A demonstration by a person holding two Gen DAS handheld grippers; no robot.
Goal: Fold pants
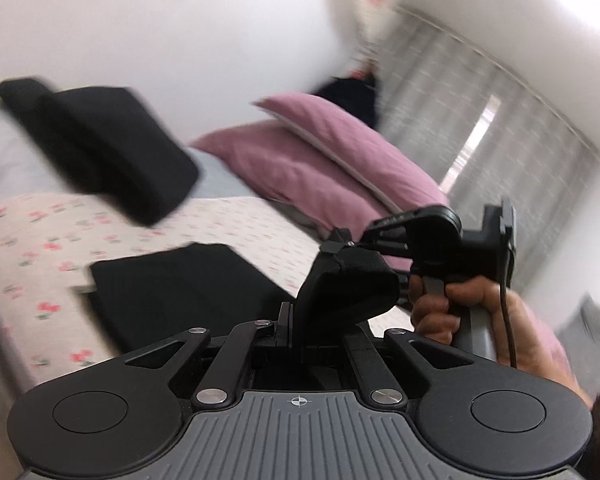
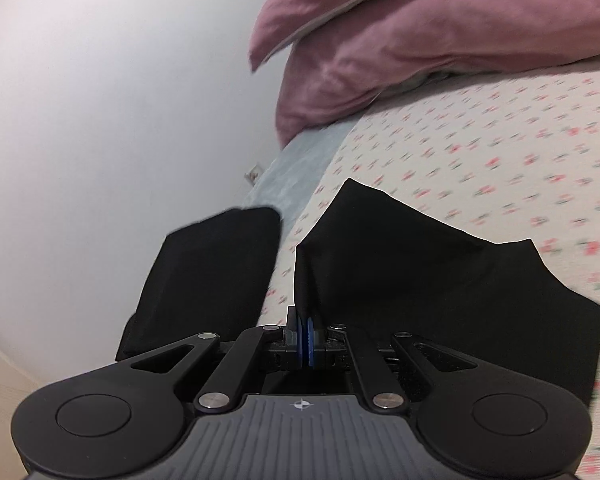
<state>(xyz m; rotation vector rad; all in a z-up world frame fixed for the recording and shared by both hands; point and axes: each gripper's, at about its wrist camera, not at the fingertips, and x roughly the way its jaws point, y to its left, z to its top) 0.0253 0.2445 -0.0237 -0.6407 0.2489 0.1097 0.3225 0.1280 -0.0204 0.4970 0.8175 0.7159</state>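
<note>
Black fabric, the pair of black pants (image 2: 440, 264), is pinched at an edge by both grippers and lifted off a bed sheet of pale cotton printed with small pink flowers (image 2: 480, 152). Left gripper (image 1: 290, 320): fingers together, clamped on a bunched fold of the pants that rises straight ahead of the fingertips. Right gripper (image 2: 306, 330): blue-padded fingers (image 2: 311, 340) together, clamped on the pants edge; cloth spreads ahead of and to the right of the fingers in peaked folds, the lower part resting on the sheet. No containers in either view. Left wrist view only: the right gripper seen from outside, held by a hand (image 1: 460, 308) to the right of the left fingers, its tips nipping the same fold just beyond them; a flat section of the pants lying on the sheet left of the fingers; a folded stack of black garments (image 1: 100, 144) farther ahead and left; grey curtains (image 1: 520, 120) far right; strong motion blur. Right wrist view only: a second black cloth piece (image 2: 208, 276) left of the fingers at the bed's edge, a light blue cover strip (image 2: 296, 168) ahead. Both views: mauve pillows (image 2: 420, 40) beyond the fingers, against a white wall (image 2: 100, 100).
</note>
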